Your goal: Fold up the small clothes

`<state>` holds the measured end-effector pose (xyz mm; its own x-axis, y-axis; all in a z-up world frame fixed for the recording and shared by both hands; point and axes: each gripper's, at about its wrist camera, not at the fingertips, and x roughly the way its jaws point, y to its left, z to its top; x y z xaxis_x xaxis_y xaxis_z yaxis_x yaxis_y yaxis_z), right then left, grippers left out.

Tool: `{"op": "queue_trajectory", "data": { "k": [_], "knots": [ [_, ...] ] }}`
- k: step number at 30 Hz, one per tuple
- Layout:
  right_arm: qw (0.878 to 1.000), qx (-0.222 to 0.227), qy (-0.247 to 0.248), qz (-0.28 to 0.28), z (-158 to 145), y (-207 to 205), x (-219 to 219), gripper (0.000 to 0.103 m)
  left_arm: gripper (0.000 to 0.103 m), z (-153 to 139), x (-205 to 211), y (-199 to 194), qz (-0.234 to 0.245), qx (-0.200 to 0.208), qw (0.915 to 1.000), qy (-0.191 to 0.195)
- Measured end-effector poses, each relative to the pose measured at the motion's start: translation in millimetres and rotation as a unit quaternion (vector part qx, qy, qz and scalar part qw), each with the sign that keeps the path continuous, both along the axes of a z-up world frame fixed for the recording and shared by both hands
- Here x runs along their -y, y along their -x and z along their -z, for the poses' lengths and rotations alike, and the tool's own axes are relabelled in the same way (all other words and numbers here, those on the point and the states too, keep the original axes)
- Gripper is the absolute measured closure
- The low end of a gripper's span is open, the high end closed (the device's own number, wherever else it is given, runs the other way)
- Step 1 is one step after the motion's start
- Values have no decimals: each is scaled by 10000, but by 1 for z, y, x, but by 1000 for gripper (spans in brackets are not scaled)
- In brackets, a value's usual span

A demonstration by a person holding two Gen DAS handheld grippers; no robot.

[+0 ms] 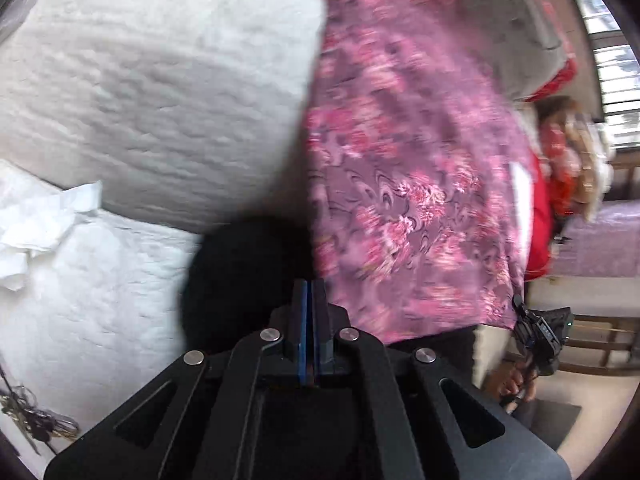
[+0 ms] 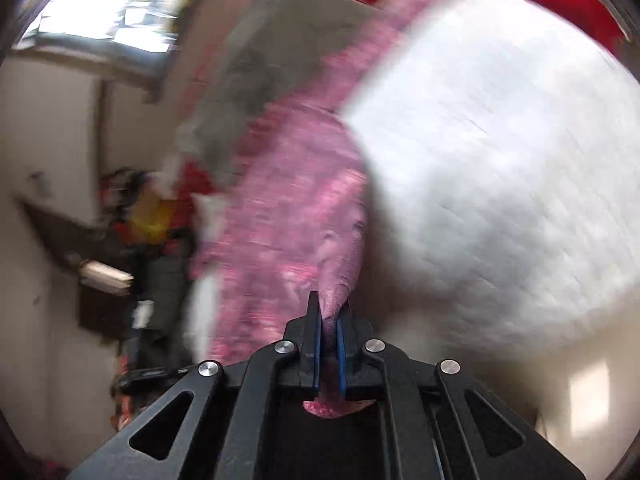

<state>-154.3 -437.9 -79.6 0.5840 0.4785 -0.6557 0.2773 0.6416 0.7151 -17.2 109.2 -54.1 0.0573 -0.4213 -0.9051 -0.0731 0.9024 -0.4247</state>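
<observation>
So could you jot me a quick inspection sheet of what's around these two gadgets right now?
Surface: white quilted bed cover.
Job's things: pink flowered cloth, lifted, blurred by motion.
Clutter: crumpled white tissue; bunch of keys; dark round thing, unclear.
Grippers: left hand-held gripper shut, pads together, nothing seen between; right hand-held gripper shut on the cloth.
Cables: nothing seen.
Surroundings: window, red fabric, wooden furniture.

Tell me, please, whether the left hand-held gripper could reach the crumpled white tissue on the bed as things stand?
Probably yes: the left hand-held gripper looks shut and empty, and only bare white quilt lies between it and the crumpled white tissue; the pink floral garment hangs off to the other side.
</observation>
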Motion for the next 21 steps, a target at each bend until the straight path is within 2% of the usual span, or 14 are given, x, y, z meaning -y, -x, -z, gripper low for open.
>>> {"op": "queue_trajectory", "data": {
  "k": [3,5,6,8,10,11,12,14,18,21],
  "knots": [
    [9974,-568,430,54,23,-3,0,97,103,-6,-9,-1,-61,73,10000,27],
    [9951,-706,680,144,17,-4,6,92,103,-21,-11,-4,-57,316,9994,123],
    [9941,-688,810,200,8,-7,6,92,101,-31,-9,-6,-13,469,9988,170],
    [9935,-365,1033,305,-10,-14,12,91,93,-41,-1,-14,80,694,9973,247],
    [9941,41,1051,273,-28,-23,10,90,72,-47,14,-24,197,822,9960,292],
    [9944,190,1017,206,-34,-28,6,86,68,-45,21,-29,266,843,9957,289],
    [9943,290,1023,121,-37,-33,1,79,66,-41,32,-33,367,812,9958,225],
    [9930,322,1138,-67,-38,-50,-18,71,66,-26,51,-39,617,559,9965,11],
    [9931,-14,1110,-382,-19,-77,-50,71,66,-10,59,-34,767,199,9967,-149],
    [9931,-33,1053,-511,-13,-79,-68,71,58,-10,53,-22,835,177,9949,-542]
  ]
}}
